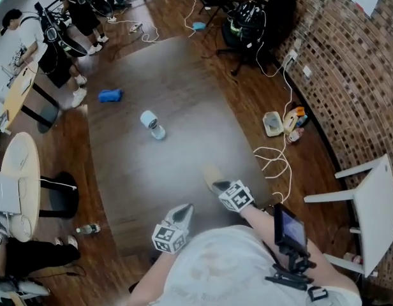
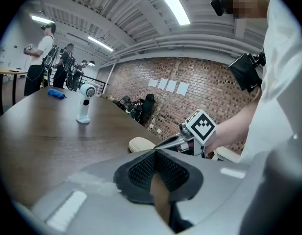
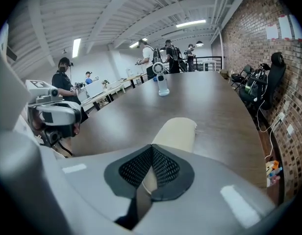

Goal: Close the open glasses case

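Cream glasses case (image 3: 176,133) is lying flat on the dark wooden table (image 3: 214,106), near the person's edge. It is oblong with rounded corners, and its lid is looking down, a seam showing at one end.

This is an open-plan lab or studio workspace in a loft-like room. A bare brick wall (image 1: 349,62) with sheets of paper (image 2: 166,86) stuck on it runs along one side, above a wooden plank floor (image 1: 247,101). White ceiling beams (image 3: 116,13) carry strip lights (image 2: 171,5). A long dark table (image 1: 171,164) fills the middle. Cables (image 1: 276,161) trail over the floor, and people (image 1: 75,11) with black gear strapped on stand at the far end.
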The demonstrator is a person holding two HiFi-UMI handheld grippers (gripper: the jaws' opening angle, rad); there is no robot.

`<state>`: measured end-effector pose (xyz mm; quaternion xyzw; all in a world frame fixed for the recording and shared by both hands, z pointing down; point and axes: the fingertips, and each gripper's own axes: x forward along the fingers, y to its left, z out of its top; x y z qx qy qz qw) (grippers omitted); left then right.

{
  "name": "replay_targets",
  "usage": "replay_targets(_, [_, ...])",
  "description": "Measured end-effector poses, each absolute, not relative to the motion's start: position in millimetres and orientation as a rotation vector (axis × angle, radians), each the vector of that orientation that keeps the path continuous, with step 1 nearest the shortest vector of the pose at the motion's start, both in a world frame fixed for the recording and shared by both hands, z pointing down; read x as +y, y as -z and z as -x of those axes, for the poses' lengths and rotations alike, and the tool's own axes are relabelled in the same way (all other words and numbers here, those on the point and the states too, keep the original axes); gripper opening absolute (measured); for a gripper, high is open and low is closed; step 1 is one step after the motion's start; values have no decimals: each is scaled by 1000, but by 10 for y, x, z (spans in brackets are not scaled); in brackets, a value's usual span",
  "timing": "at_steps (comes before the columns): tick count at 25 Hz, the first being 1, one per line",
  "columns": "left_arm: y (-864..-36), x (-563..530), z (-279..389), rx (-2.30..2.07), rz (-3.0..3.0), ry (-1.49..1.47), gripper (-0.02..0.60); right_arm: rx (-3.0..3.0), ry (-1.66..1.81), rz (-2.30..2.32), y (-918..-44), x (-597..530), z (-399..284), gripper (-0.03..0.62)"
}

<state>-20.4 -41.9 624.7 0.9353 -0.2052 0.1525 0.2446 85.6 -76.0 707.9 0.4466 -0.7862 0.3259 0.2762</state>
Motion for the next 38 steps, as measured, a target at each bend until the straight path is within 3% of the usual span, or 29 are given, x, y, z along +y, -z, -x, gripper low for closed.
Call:
replay_targets(8, [-6101,-512,147,-524,-2651,-398,6,-2265,-1134,-1286,-6976,-889,-952,8])
replay_targets(24, [-5677,-407,-337,-297,-2764,-316,6,-2576,-932,-1560,-6026,-230,-1116,8])
replay_targets(38, [-5856,-73,-163,-275,-2760,-350,6,-2625,-949,-1541,-5939,-60,-866,8])
